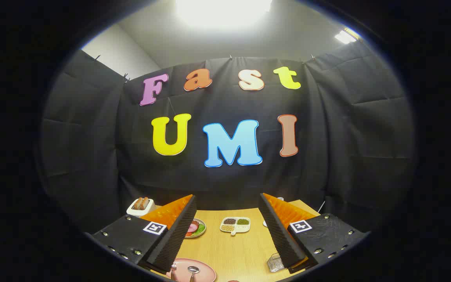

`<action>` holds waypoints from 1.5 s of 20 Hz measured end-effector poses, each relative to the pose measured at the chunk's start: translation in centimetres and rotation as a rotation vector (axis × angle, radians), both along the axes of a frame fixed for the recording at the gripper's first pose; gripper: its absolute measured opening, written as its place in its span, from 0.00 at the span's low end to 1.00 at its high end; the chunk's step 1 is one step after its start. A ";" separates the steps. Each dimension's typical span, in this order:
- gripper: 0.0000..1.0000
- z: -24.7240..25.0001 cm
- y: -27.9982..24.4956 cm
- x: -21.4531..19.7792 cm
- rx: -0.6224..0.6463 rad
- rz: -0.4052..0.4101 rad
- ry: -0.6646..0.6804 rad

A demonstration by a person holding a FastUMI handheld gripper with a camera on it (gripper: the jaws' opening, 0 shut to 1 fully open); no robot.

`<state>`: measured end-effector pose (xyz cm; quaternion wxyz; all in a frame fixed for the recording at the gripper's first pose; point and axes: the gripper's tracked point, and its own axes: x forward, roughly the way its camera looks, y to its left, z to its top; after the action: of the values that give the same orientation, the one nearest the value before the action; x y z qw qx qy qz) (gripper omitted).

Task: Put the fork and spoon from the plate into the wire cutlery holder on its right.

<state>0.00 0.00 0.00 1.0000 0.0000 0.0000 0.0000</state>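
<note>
My gripper [227, 203] is held high above the wooden table [233, 250], its fingers wide apart with nothing between them. Below the left finger [170, 235] lies a pink plate [202, 271]. On it rest a spoon [192, 271] and a fork [173, 269], the fork partly hidden by that finger. By the base of the right finger [284, 235] stands the wire cutlery holder [275, 263], partly hidden.
Farther back on the table sit a divided white dish of grains [235, 225], a small plate with red and green food [196, 228] and a white tray with sausages [141, 206]. A white item [265, 223] peeks out behind the right finger. Black cloth walls close the booth.
</note>
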 end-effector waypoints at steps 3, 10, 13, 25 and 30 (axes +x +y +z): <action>0.98 -0.6 0.1 0.2 -0.001 0.001 0.018; 0.98 -1.6 0.9 0.4 -0.003 0.016 0.041; 0.98 -2.8 1.3 0.6 -0.008 0.025 0.065; 0.98 -19.6 6.8 0.8 -0.053 0.175 0.463; 0.87 -26.0 8.7 -0.3 -0.099 0.226 0.604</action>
<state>-0.25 8.72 -26.03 0.9472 -0.0488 0.2969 0.1112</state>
